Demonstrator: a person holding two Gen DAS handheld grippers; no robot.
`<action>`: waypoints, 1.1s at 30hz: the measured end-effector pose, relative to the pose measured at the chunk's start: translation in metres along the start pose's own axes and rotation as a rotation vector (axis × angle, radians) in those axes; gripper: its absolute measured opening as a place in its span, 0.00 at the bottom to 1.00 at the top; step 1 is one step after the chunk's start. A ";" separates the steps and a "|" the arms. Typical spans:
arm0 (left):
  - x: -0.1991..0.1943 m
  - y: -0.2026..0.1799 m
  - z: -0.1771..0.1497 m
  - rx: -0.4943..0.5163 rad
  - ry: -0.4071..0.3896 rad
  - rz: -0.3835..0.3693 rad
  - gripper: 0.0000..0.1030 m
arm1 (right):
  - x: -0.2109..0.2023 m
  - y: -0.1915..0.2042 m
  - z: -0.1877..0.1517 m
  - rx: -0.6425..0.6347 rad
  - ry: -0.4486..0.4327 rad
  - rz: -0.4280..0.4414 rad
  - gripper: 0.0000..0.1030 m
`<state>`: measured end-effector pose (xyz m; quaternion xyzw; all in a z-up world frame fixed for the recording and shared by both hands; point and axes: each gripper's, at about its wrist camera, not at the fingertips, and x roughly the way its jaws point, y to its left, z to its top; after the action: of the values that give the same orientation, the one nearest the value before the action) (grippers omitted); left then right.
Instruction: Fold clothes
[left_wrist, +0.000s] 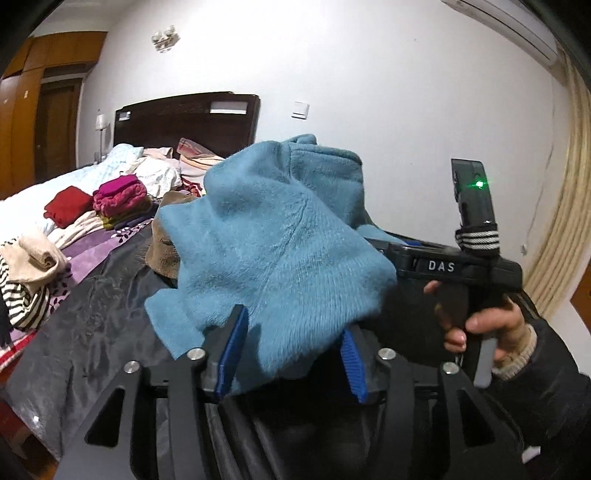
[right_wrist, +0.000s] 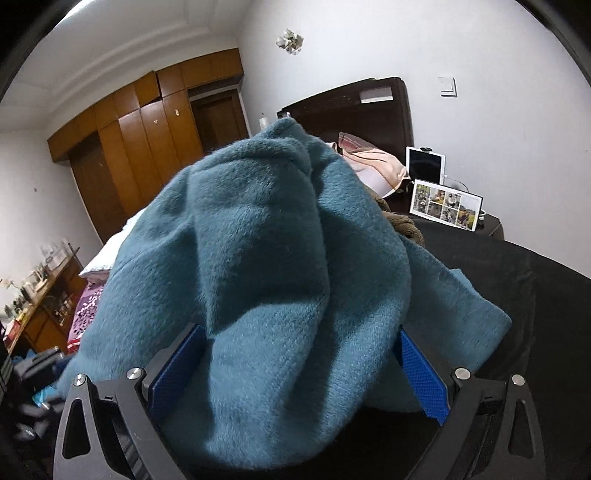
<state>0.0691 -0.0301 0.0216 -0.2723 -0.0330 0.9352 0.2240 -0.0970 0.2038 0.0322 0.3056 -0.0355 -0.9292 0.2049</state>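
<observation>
The blue fleece (left_wrist: 273, 240) is a thick, fuzzy garment, teal in colour, with a seam that runs across its face. It is lifted above the bed and hangs bunched between the two grippers. In the left wrist view a lower flap of it falls between the blue pads (left_wrist: 232, 354) of the left gripper (left_wrist: 291, 354). The jaws stand apart and the pads do not press the cloth, so this gripper is released. In the right wrist view the fleece (right_wrist: 266, 266) covers most of the picture and lies in folds between the wide-apart pads (right_wrist: 173, 373) of the right gripper (right_wrist: 295, 373). Whether these pads clamp the cloth I cannot tell.

A hand (left_wrist: 491, 328) in a dark sleeve holds the handle of the right gripper, just right of the fleece. A brown cloth (left_wrist: 166, 251) lies directly behind the fleece.

Under the fleece the bed carries a dark sheet (left_wrist: 96, 306), mostly bare near the grippers. Farther left are folded piles: a red piece (left_wrist: 66, 210), a pink stack (left_wrist: 122, 199) and a striped piece (left_wrist: 22, 299). The headboard (left_wrist: 184, 122) and the pillow (right_wrist: 369, 162) close the far end. The right edge of the bed meets a nightstand with a photo frame (right_wrist: 445, 205).
</observation>
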 end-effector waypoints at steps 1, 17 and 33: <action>-0.003 -0.002 -0.001 0.011 0.005 -0.003 0.60 | -0.002 0.001 -0.002 -0.004 -0.002 0.002 0.99; 0.022 -0.008 0.088 0.401 -0.125 0.064 0.82 | -0.013 0.017 -0.032 -0.069 0.016 0.065 0.99; 0.095 0.005 0.117 0.349 0.062 -0.100 0.32 | -0.022 0.017 -0.047 -0.085 0.010 0.085 0.99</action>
<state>-0.0652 0.0139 0.0735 -0.2559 0.1232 0.9057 0.3148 -0.0471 0.1999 0.0092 0.2996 -0.0077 -0.9187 0.2572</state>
